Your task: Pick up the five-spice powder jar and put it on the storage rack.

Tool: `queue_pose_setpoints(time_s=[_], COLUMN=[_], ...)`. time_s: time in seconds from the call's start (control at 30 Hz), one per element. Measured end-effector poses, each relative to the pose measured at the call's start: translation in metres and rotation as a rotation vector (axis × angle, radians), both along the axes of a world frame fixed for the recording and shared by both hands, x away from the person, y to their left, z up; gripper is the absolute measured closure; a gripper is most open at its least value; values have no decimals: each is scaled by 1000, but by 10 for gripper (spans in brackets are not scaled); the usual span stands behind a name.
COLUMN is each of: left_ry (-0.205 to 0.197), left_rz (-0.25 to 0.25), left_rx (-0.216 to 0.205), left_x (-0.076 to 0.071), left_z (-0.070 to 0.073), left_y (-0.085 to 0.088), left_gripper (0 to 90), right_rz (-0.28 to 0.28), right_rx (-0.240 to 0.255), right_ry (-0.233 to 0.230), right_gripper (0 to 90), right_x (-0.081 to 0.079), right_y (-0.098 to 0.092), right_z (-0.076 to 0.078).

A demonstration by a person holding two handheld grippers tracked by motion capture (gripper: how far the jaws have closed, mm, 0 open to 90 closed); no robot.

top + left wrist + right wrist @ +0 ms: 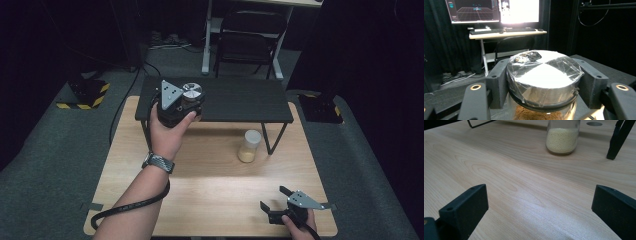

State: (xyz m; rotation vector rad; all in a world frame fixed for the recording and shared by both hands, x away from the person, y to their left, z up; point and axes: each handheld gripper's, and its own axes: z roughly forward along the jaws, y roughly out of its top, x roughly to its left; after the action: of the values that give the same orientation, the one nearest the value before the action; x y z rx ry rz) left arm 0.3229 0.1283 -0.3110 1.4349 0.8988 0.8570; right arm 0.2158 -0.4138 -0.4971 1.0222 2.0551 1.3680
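From above, the left hand (167,132) is raised at the front edge of a low black shelf (240,100), its left gripper (186,102) clamped on a silver-lidded jar (192,92). The right gripper (274,199) rests near the table (200,175) front edge, jaws spread wide with nothing between them. A second jar (249,146) of yellow grains stands beside a shelf leg.

The left gripper view has both pads pressing the shiny lid (544,75), brown powder (534,115) below it.

The right gripper view looks across bare wood to the yellow-grain jar (562,138), well away from its jaws.

Two jars, two grippers.
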Motion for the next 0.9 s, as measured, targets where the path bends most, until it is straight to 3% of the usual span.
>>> queue_pose_setpoints(time_s=[0.57, 0.9], left_ry=[17, 26], left_rz=[53, 65], left_rx=[-20, -15], left_x=[33, 41], left_z=[4, -1], left_y=[-5, -11], left_gripper=[350, 350], right_rz=[12, 17], right_rx=[-10, -7], right_ry=[-13, -12], right_gripper=[2, 2], right_x=[-1, 0], right_y=[0, -1], right_z=[0, -1])
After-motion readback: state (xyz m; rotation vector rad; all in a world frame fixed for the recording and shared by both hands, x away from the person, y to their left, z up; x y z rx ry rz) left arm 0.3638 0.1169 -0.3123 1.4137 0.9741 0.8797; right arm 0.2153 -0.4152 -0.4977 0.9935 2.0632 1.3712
